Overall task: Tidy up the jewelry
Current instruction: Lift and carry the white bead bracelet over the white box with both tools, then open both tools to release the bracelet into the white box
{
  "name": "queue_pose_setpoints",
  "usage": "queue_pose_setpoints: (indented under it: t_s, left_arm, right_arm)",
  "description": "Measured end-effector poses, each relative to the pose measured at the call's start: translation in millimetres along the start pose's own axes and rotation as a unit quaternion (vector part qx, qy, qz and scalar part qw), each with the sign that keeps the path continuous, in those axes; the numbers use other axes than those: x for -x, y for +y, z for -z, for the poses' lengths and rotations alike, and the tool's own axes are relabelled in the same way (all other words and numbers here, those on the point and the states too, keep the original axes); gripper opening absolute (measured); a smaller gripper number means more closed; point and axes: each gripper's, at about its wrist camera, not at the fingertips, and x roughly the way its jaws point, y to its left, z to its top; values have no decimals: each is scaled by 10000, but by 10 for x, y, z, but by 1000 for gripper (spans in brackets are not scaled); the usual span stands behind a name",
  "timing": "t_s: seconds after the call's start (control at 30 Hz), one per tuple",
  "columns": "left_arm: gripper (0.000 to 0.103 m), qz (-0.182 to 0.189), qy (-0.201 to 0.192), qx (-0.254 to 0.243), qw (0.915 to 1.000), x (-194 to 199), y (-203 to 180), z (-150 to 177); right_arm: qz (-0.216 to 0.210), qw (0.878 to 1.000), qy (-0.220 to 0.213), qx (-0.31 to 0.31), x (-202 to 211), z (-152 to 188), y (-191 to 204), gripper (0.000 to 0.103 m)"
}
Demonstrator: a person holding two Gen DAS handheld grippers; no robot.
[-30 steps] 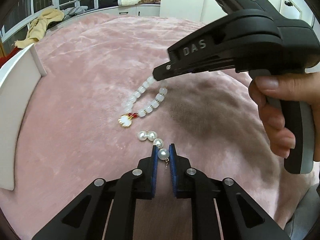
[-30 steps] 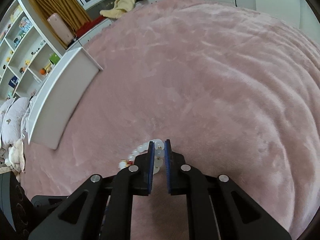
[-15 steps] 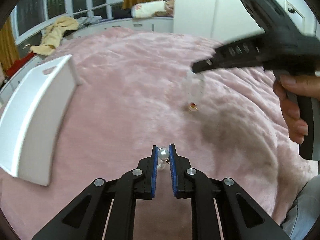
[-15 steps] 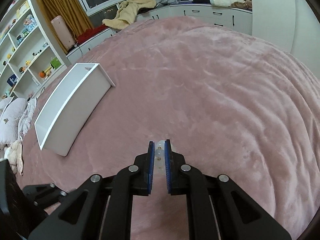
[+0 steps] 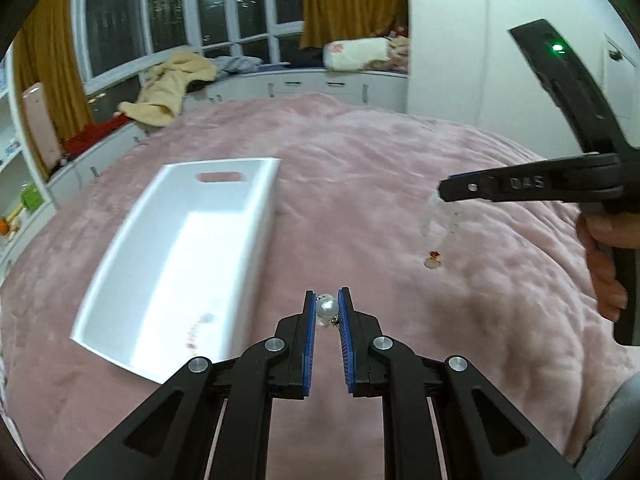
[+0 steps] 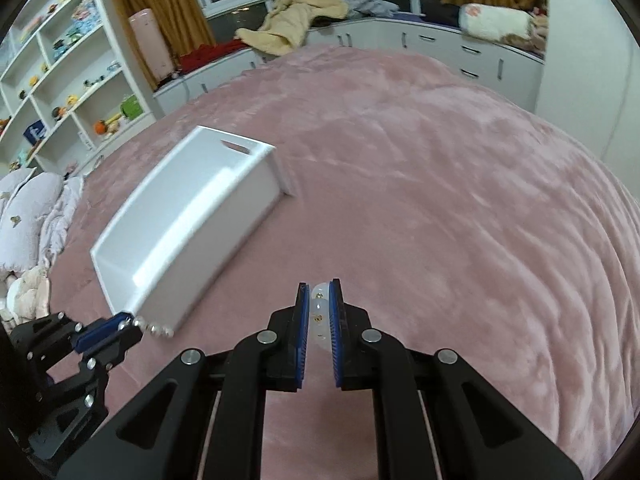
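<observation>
My left gripper (image 5: 327,307) is shut on a pearl string (image 5: 327,307), held above the pink blanket just right of a white box (image 5: 180,256). It also shows at the lower left of the right wrist view (image 6: 120,330), pearls (image 6: 154,329) trailing from its tips. My right gripper (image 6: 319,304) is shut on a white bead bracelet (image 6: 319,312). In the left wrist view the right gripper (image 5: 452,192) is at the right, and the bracelet (image 5: 440,224) hangs from it with a red-and-gold charm (image 5: 433,259). The box (image 6: 188,220) lies open-topped to the left; a pinkish item (image 5: 198,330) lies inside.
A pink plush blanket (image 6: 440,200) covers the bed. Shelves with small items (image 6: 60,80) stand at the far left, pillows (image 6: 24,208) beside them. A window bench with a yellow garment (image 6: 292,20) runs along the back. A white wall (image 5: 500,60) rises at the right.
Both grippers have lifted their jewelry off the blanket and swung toward the white box, which now sits much nearer the middle of both views. The bracelet now hangs free.
</observation>
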Motion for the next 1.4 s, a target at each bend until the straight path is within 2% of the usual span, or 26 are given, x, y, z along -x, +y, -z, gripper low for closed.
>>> queue_pose_setpoints:
  t_s: [0.23,0.37,0.5,0.57,0.7,0.9,1.17,1.4]
  left_arm:
    - [16,-381,-25,397,9985,30,710,-75]
    - [16,-447,61,762,9961,-52,1102,-50]
    - [16,-481,122,941,9943,-118,1315,-4]
    - [16,-536,174,941,9940,-170,1352,29]
    - [16,-595,321,925,9934,-306,1364,97]
    - [16,-592,533,1088,9909,-491,1437,255]
    - [16,-544,597,1133,9903,-600,1477,415]
    - [16,-527,609,1050,9912,-638,1415,398]
  right_arm:
    - [-301,9990,78,317,-234,-396,647,10]
    - [-448,9980,121,428,-408,-566,954,10]
    - [-688,9965,145,459,-564,-699,1195,10]
    - [-942,9947,168,374,-644,-745,1305,10]
    - [-1171,9917,259,459,-805,-779,1555,10]
    - [-1190,9894,463,685,-1036,-743,1811,10]
    - [-1155,9888,644,696,-1214,-554,1761,10]
    - [-1108,9889,737,658,-1288,-453,1686,10]
